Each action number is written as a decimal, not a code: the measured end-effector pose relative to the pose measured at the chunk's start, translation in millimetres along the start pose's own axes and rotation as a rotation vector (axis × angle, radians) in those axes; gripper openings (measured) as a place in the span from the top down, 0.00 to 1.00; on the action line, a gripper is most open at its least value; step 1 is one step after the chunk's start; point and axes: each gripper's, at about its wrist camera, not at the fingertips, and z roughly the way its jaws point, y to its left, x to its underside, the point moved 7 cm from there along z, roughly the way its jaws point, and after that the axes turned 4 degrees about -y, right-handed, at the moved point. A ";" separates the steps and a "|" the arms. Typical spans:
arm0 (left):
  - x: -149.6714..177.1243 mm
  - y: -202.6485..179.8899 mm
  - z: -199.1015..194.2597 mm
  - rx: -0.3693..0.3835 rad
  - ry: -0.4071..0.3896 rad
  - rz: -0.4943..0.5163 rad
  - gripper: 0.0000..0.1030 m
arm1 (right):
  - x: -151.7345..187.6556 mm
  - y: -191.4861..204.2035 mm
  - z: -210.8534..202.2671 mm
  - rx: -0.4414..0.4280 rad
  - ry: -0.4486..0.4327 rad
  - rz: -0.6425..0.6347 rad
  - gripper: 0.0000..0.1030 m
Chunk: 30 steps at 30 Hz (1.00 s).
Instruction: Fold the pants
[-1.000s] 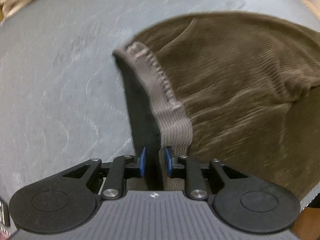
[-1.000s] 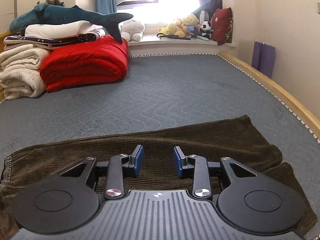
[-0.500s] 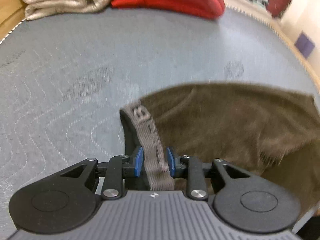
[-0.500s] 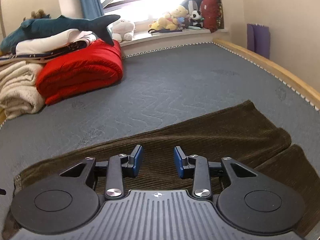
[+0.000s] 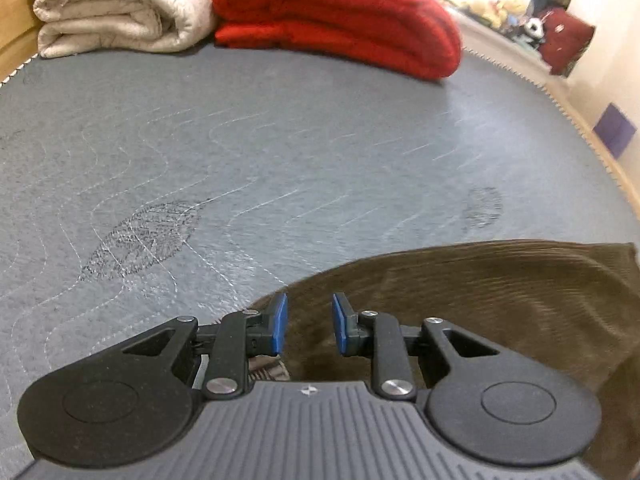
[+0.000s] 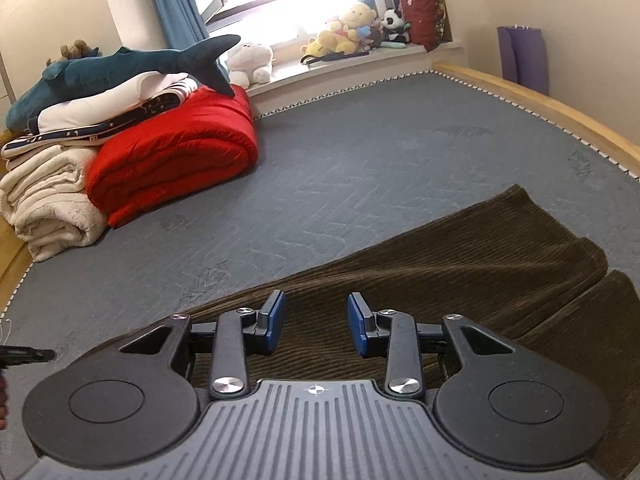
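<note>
Dark brown corduroy pants (image 6: 460,268) lie flat on the grey mattress (image 6: 360,168), legs running to the right. They also show in the left wrist view (image 5: 500,300). My left gripper (image 5: 307,324) is open and empty, its blue pads (image 5: 278,322) just above the pants near their left end. A bit of the patterned waistband (image 5: 268,372) shows under it. My right gripper (image 6: 316,322) is open and empty, held over the middle of the pants.
A folded red quilt (image 6: 172,160) and cream blankets (image 6: 44,204) with a plush shark (image 6: 120,68) sit at the far left. A wooden bed rail (image 6: 560,112) runs along the right. Stuffed toys (image 6: 352,24) line the windowsill.
My left gripper has let go of the waistband, opened, and tilted up, so the view now shows the far bedding. The right gripper has tilted and stays open.
</note>
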 end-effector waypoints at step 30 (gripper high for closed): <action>7.7 -2.4 100.9 0.031 0.087 0.058 0.20 | 1.9 2.8 18.2 0.030 0.036 -0.123 0.65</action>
